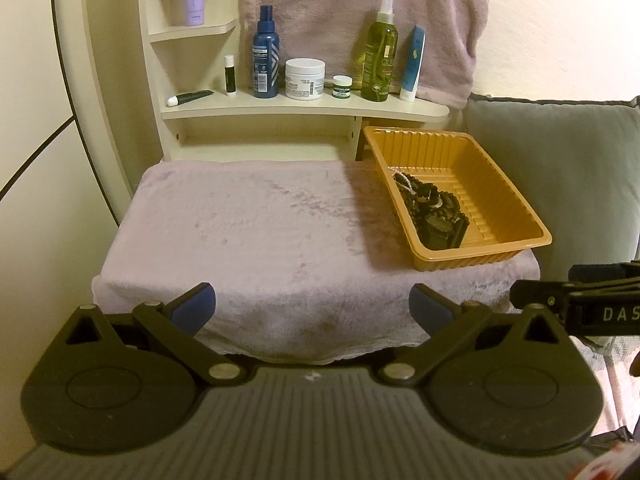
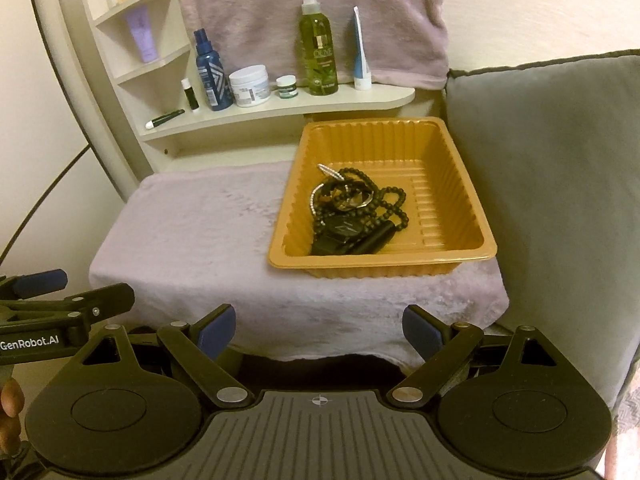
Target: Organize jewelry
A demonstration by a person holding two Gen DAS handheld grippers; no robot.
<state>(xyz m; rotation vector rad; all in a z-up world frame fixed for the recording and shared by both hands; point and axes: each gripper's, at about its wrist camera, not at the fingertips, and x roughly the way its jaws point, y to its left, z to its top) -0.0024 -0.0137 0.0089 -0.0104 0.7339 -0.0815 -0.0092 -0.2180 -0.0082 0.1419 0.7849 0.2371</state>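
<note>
An orange ribbed plastic tray (image 1: 516, 200) (image 2: 452, 184) sits on the right side of a pale pink towel-covered stand (image 1: 248, 232) (image 2: 188, 232). Inside it lies a tangled pile of jewelry (image 1: 432, 212) (image 2: 356, 212): dark bead strands, a pale chain, a black watch and a small dark cylinder. My left gripper (image 1: 312, 312) hangs open before the stand's front edge, nothing between its blue pads. My right gripper (image 2: 318, 332) is open too, low in front of the tray, and empty. Each gripper shows at the edge of the other's view.
A cream shelf (image 1: 304, 110) (image 2: 280, 112) behind the stand carries bottles, jars and tubes. A pink towel (image 1: 360, 12) hangs above it. A grey cushion (image 1: 560, 168) (image 2: 552, 200) rises right of the stand. A hand (image 2: 10, 412) shows at lower left.
</note>
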